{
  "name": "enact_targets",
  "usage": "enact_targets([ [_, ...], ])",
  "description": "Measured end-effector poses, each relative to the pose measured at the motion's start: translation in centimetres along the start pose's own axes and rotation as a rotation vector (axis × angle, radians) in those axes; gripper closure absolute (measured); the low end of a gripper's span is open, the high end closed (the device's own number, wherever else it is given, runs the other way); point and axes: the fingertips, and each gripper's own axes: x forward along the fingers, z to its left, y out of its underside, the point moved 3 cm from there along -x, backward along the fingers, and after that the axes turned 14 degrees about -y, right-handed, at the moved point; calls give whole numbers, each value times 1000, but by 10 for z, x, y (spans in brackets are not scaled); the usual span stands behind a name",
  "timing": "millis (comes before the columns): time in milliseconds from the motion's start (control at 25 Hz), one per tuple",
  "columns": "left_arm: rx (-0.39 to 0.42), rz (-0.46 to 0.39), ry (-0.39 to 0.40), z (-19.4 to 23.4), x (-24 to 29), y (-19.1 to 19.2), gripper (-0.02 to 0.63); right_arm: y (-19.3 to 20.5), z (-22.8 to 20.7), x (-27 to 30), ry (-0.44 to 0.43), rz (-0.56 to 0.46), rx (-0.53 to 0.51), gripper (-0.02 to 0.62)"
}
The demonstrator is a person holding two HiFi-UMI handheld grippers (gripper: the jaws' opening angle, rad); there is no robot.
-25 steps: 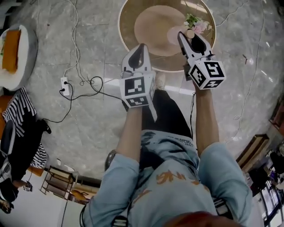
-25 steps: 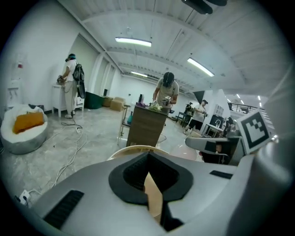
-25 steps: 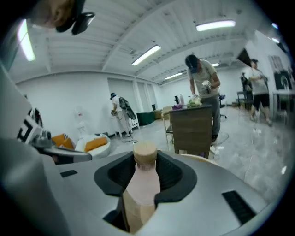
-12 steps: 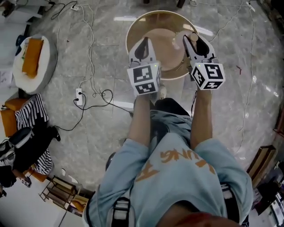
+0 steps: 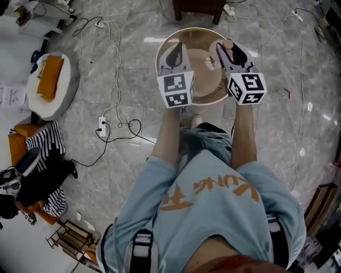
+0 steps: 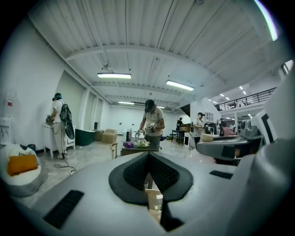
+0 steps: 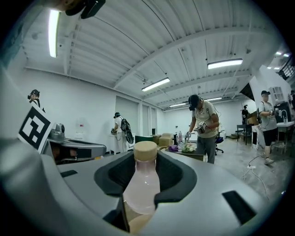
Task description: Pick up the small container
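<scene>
My right gripper (image 5: pixel 230 47) is shut on the small container, a clear bottle of pale pink liquid with a tan cap (image 5: pixel 228 43). In the right gripper view the bottle (image 7: pixel 140 186) stands upright between the dark pads (image 7: pixel 177 177), its cap (image 7: pixel 145 150) above them. My left gripper (image 5: pixel 176 51) hangs level beside it, jaws together with nothing held; in the left gripper view its dark pads (image 6: pixel 163 173) meet at the tip. Both grippers are over the round wooden table (image 5: pixel 161 64).
A white round seat with an orange cushion (image 5: pixel 49 85) stands at the left. A power strip (image 5: pixel 103 127) and cables lie on the marble floor. Dark furniture (image 5: pixel 194 8) is behind the table; clothes (image 5: pixel 37 170) are piled lower left. A person (image 6: pixel 151 122) works at a far table.
The table has shrunk and slid up in the head view as both grippers lifted away from it. The bottle stays in the right gripper. The flowers beside it are no longer seen.
</scene>
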Motion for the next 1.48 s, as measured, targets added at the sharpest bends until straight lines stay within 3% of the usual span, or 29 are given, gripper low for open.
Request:
enact_targets([
  [440, 49, -40, 1, -7, -2, -22, 583, -15, -3, -4, -7, -55, 3, 442],
  [1040, 33, -46, -8, -7, 0, -21, 583, -19, 0, 0, -40, -43, -31, 442],
  [1280, 18, -71, -85, 7, 1, -20, 583, -18, 2, 9, -52, -39, -35, 442],
  [1480, 18, -80, -84, 4, 3, -21, 583, -17, 2, 12, -61, -40, -37, 442],
])
